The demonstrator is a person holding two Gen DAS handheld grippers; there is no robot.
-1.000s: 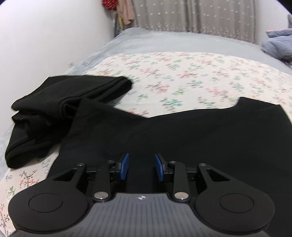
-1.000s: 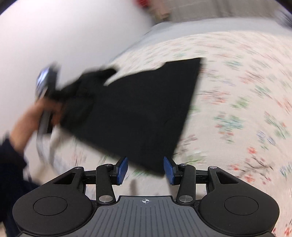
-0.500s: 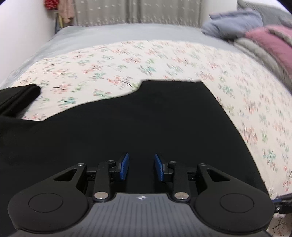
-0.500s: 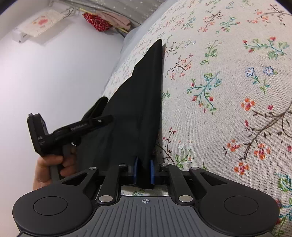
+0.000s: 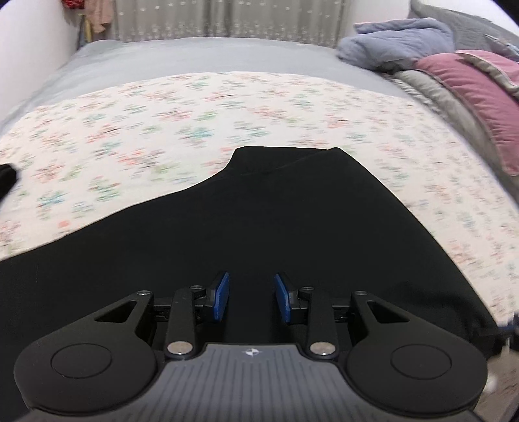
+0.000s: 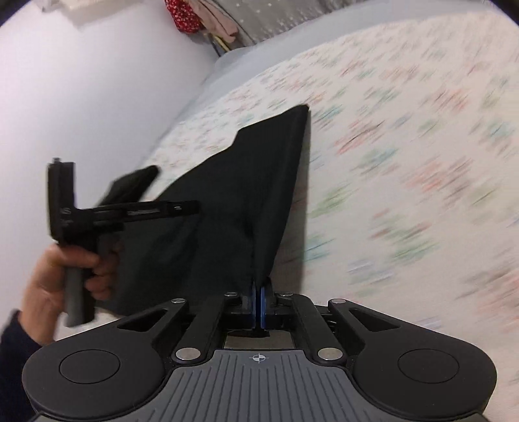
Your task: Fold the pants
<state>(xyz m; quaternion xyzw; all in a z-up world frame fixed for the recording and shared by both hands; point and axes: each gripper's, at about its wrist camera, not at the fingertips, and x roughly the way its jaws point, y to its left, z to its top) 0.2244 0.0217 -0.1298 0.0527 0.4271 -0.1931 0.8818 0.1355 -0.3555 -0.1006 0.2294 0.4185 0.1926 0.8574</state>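
Black pants [image 5: 259, 227] lie spread on a floral bedsheet [image 5: 162, 113]. My left gripper [image 5: 251, 300] is open just above the near part of the pants, holding nothing. My right gripper [image 6: 258, 305] is shut on a corner of the pants [image 6: 253, 194] and lifts that edge off the sheet. In the right wrist view the left gripper [image 6: 181, 207] shows from the side, held by a hand [image 6: 65, 276], over the pants. The far end of the pants [image 6: 129, 185] lies bunched behind the left gripper.
A white wall [image 6: 81, 81] runs along the left side of the bed. A blue blanket [image 5: 395, 42] and a pink and grey quilt [image 5: 470, 91] are piled at the far right. Curtains [image 5: 227, 16] hang behind the bed.
My right gripper has risen with the pants corner pinched, pulling the edge up. My left gripper stayed open over the pants and turned slightly right.
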